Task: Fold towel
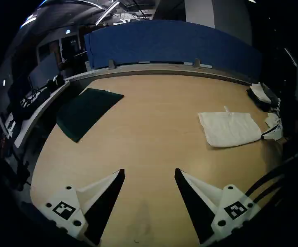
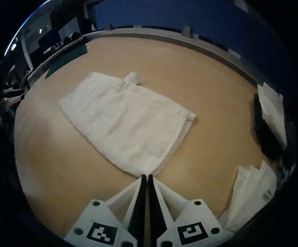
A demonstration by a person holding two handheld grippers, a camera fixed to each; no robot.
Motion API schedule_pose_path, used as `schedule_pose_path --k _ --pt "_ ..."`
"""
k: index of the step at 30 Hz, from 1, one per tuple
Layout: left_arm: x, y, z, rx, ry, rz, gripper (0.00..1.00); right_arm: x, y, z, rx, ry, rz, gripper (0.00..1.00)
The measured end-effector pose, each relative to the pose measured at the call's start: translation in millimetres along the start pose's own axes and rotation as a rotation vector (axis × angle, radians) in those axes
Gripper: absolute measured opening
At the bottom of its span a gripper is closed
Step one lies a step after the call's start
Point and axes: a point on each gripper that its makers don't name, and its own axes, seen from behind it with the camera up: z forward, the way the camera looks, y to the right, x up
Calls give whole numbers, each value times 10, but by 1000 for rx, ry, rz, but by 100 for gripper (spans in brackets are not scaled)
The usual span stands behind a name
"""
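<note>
Slippage threatens, since fingers of the right gripper (image 2: pixel 147 178) sit pressed together at the near corner of the towel (image 2: pixel 124 123) flat on the worktop (image 2: pixel 214 82), perhaps catching no cloth, while the left gripper (image 1: pixel 149 170) hangs spread, well away.

No readable text, numbers or brand names for you here. Closest thing is the black-and-white square code markers (image 1: pixel 64 209), one on each finger of the left claw (image 1: pixel 149 170) and the right claw (image 2: pixel 147 177): patterns only, no letters or digits. The white towel (image 2: pixel 126 123) has a small sewn tag (image 2: pixel 131 77) on its far edge, too small to make out.
</note>
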Motion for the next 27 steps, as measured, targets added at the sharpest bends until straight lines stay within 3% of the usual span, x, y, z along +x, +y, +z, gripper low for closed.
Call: schedule_pose_path --k 12,27 --pt "4 -29 -12 -5 3 -2 90 148 -22 -109 -5 32 -5 3" --pt "66 -65 -75 -10 21 -6 90 798 -156 -404 3 128 -87 3"
